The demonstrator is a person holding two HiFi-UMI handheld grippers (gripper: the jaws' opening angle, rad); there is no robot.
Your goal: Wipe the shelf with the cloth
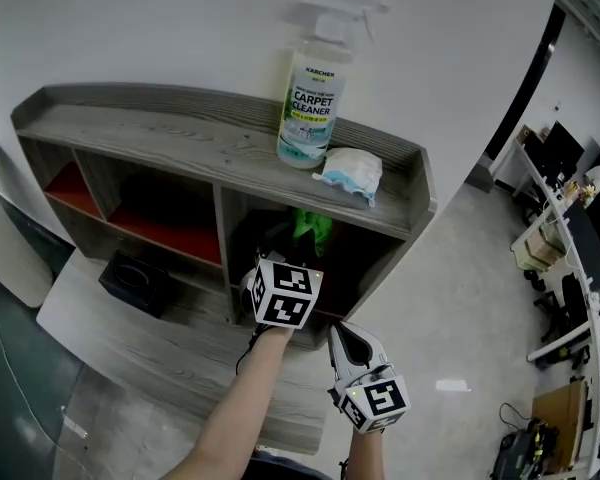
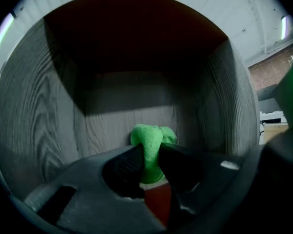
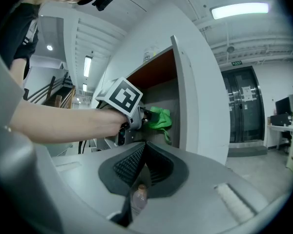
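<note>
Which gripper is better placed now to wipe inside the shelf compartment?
Left. The left gripper is shut on the green cloth, inside the shelf compartment; the right gripper is shut, empty, outside it.

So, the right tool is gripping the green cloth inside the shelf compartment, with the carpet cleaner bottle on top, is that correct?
Not quite: the left tool grips the green cloth inside the shelf compartment, as the left gripper view shows; the carpet cleaner bottle does stand on top.
</note>
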